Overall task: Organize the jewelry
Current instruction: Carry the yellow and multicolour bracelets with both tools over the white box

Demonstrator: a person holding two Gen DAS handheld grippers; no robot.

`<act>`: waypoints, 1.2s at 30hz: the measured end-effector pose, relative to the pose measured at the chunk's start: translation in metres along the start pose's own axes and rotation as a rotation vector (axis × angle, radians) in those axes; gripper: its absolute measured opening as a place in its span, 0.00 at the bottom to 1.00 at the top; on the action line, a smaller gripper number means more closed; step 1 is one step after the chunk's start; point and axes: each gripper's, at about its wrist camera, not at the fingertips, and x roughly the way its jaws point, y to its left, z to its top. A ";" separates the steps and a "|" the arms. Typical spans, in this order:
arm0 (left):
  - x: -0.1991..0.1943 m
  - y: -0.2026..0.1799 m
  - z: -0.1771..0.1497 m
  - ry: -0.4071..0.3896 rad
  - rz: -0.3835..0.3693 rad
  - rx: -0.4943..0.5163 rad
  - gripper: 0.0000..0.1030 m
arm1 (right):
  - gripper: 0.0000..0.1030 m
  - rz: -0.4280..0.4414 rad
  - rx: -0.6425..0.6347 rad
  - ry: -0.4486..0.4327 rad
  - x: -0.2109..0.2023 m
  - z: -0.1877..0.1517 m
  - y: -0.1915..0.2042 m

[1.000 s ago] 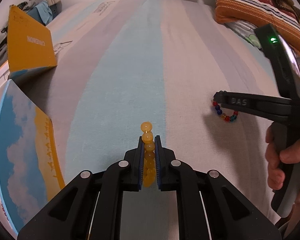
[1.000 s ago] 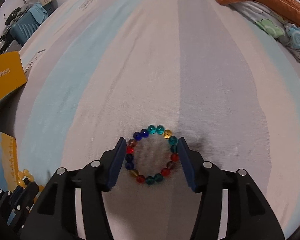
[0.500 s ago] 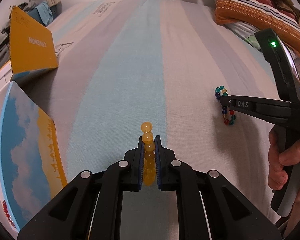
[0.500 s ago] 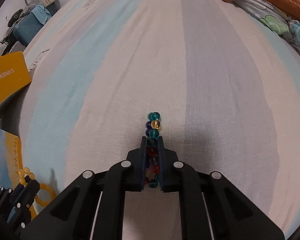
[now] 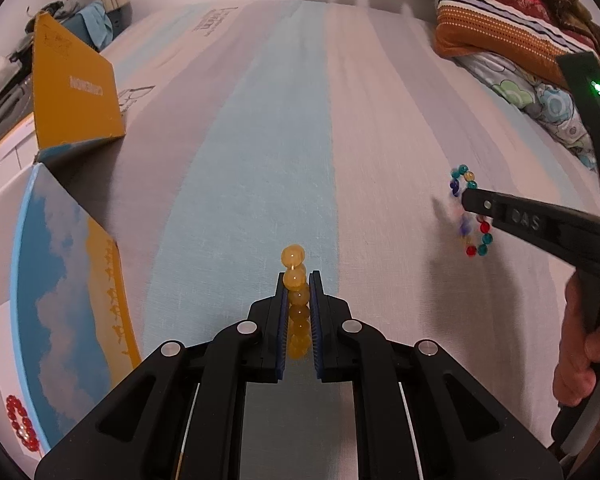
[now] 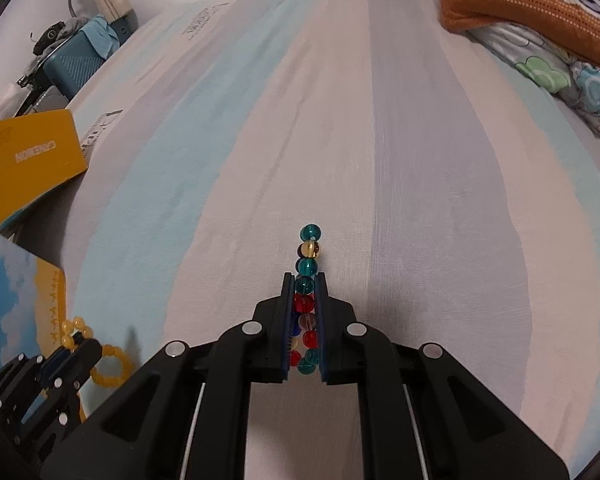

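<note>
With the multicoloured bead bracelet [image 6: 307, 300] pinched edge-on in the right gripper [image 6: 303, 292] above the striped bedsheet [image 6: 440, 200] and the amber bead bracelet [image 5: 296, 312] likewise clamped in the left gripper [image 5: 298, 300], either could be dropped if the round beads slip between the pads.

Your left hand-held gripper [image 5: 298, 280] points steeply down, jaws clamped tight on what they carry. Your right hand-held gripper [image 6: 305, 280] matches, and your right hand [image 5: 580, 344] wraps its handle.
</note>
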 end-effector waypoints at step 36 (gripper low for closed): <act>-0.148 0.074 -0.034 -0.101 0.021 -0.069 0.09 | 0.09 0.036 -0.067 -0.110 -0.143 -0.062 0.102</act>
